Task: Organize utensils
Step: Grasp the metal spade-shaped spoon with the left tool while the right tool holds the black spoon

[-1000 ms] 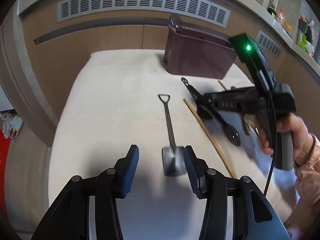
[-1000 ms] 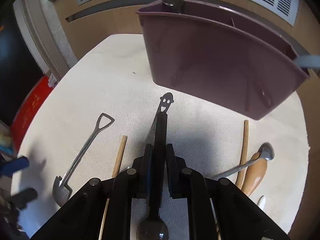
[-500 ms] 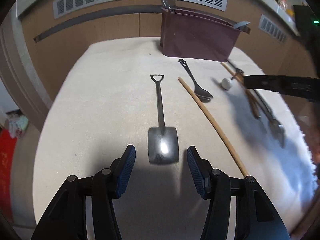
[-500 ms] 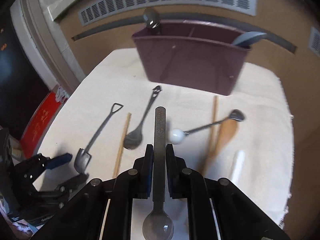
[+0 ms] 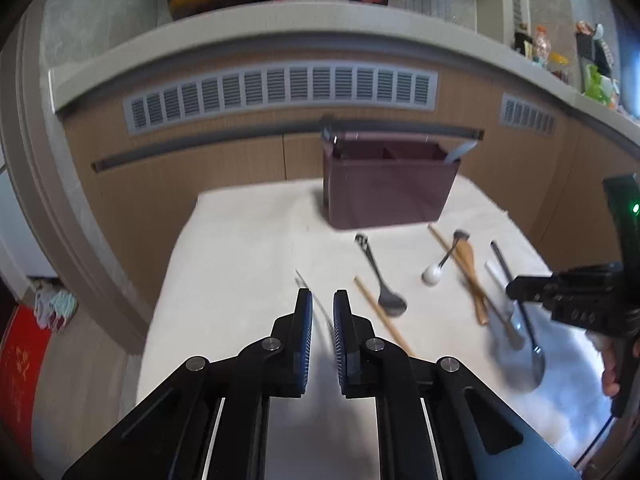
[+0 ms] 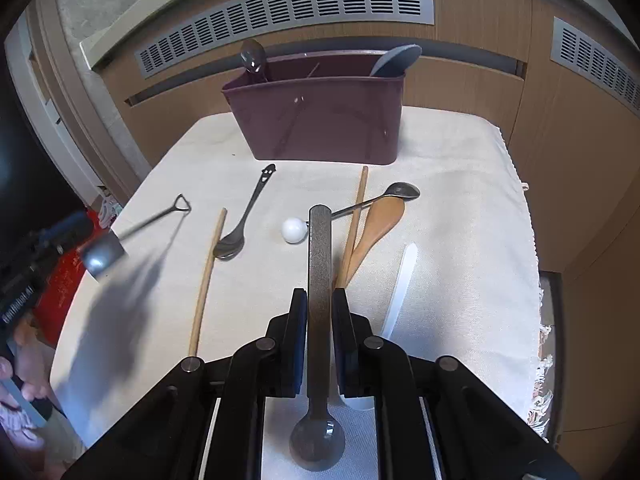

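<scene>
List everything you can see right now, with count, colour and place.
cloth: 1, cream, covering the table
caddy: 1, maroon, far end of cloth
steel spoon: 1, silver, caddy's left end
grey utensil: 1, grey, caddy's right end
smiley spoon: 1, dark, on cloth
chopsticks: 2, wooden, lying apart on cloth
ball-handled spoon: 1, steel with white ball, crossing right chopstick
wooden spoon: 1, brown, beside that chopstick
white utensil: 1, white, cloth's right side
shovel spoon: 1, steel, held above cloth
flat-handled spoon: 1, steel, held
left gripper: black, jaws closing on shovel spoon
right gripper: black, jaws shut on flat-handled spoon
</scene>
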`<state>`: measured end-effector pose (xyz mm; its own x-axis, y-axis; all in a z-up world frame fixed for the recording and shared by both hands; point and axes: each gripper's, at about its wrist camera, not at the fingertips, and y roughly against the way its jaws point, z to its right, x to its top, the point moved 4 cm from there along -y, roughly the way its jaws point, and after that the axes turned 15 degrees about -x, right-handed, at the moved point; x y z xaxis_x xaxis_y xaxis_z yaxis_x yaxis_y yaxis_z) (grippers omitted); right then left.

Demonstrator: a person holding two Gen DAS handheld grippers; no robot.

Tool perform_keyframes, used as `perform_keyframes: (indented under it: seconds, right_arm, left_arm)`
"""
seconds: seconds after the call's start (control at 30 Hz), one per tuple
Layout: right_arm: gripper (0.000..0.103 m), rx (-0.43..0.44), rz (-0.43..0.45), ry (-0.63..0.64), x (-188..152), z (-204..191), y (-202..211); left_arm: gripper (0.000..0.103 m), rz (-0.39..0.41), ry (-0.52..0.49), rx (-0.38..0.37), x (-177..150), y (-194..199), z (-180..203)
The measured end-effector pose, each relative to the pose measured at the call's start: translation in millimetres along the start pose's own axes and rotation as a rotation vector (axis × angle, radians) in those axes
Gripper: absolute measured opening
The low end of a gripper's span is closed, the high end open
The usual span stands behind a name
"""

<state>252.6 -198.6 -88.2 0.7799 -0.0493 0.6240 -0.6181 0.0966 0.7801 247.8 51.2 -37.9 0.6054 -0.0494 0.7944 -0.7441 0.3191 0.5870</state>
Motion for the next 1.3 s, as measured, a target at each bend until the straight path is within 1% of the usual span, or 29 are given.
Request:
perform_keyframes:
  seconds: [0.1, 0.2, 0.3, 0.37, 0.4, 0.43, 0.47, 0.5, 0.53, 0.6, 0.77, 0.8, 0.83, 0.87, 0.9, 0.97, 1.03, 1.13, 1.23, 1.3]
  right_arm:
    - [0.011, 0.008, 0.017, 0.008, -1.5, -1.4, 4.9]
    - [0.011, 0.005, 0.016, 0.021, -4.0, -2.7, 5.1]
    - [0.011, 0.002, 0.003, 0.017, -6.3, -0.9, 2.6]
    - [0.011, 0.002, -0.011, 0.012, -7.0, 0.1, -0.8]
    - [0.011, 0.001, -0.016, 0.010, -7.1, 0.0, -2.3]
    - [0.011, 0.002, -0.021, 0.009, -7.2, -0.7, -3.9]
    - [0.011, 0.003, -0.023, 0.010, -7.2, -1.6, -4.9]
    - [0.011, 0.005, -0.026, 0.013, -7.0, -2.8, -6.2]
    - [0.011, 0.006, -0.028, 0.014, -6.9, -3.8, -7.1]
    - [0.011, 0.004, -0.030, 0.019, -6.6, -5.4, -8.4]
    - [0.011, -0.005, -0.021, 0.032, -7.8, -5.4, -8.4]
    - [0.011, -0.007, -0.018, 0.031, -8.0, -4.6, -8.1]
    - [0.011, -0.011, -0.014, 0.031, -8.6, -4.3, -7.8]
    - [0.011, -0.016, -0.011, 0.031, -9.2, -3.8, -7.6]
    - [0.011, -0.023, -0.005, 0.032, -9.7, -3.0, -6.9]
    - [0.011, -0.027, 0.005, 0.032, -10.1, -1.3, -5.4]
    - [0.011, -0.018, 0.013, 0.029, -10.0, -0.3, -3.4]
    - [0.011, -0.010, 0.027, 0.029, -9.4, -0.5, 0.0]
    - [0.011, 0.009, 0.047, 0.022, -7.6, -2.2, 4.3]
    - [0.011, 0.023, 0.063, 0.016, -5.6, -4.0, 8.0]
  left_arm:
    - [0.011, 0.004, -0.020, 0.004, 12.2, -1.5, -3.4]
    - [0.013, -0.036, 0.022, -0.029, 12.9, -9.0, -13.1]
    - [0.013, -0.120, 0.041, -0.051, 2.5, -24.2, -22.2]
    - [0.015, -0.188, 0.065, -0.075, -5.5, -40.3, -27.0]
    - [0.021, -0.214, 0.084, -0.086, -8.5, -47.7, -29.3]
    - [0.031, -0.245, 0.125, -0.099, -10.4, -59.0, -34.7]
    - [0.036, -0.262, 0.156, -0.105, -11.8, -67.2, -38.4]
    - [0.048, -0.274, 0.180, -0.106, -12.2, -74.2, -41.6]
    - [0.053, -0.292, 0.209, -0.095, -10.9, -85.1, -45.5]
    - [0.053, -0.316, 0.250, -0.071, -5.7, -105.1, -50.4]
    - [0.052, -0.383, 0.291, -0.030, 8.1, -145.9, -56.5]
    - [0.046, -0.390, 0.296, -0.028, 9.7, -153.0, -56.9]
    - [0.035, -0.397, 0.290, -0.020, 10.3, -159.8, -55.9]
    - [0.031, -0.396, 0.269, 0.002, 10.9, -163.4, -54.5]
    - [0.024, -0.380, 0.237, 0.024, 12.0, -165.1, -52.0]
    - [0.024, -0.348, 0.212, 0.015, 9.7, -162.9, -47.0]
    - [0.024, -0.302, 0.193, -0.006, 7.5, -150.7, -41.4]
    - [0.024, -0.201, 0.145, -0.034, 8.7, -113.8, -30.3]
    - [0.024, -0.109, 0.130, -0.073, 13.8, -74.1, -21.2]
    - [0.024, -0.065, 0.119, -0.090, 20.4, -55.7, -15.8]
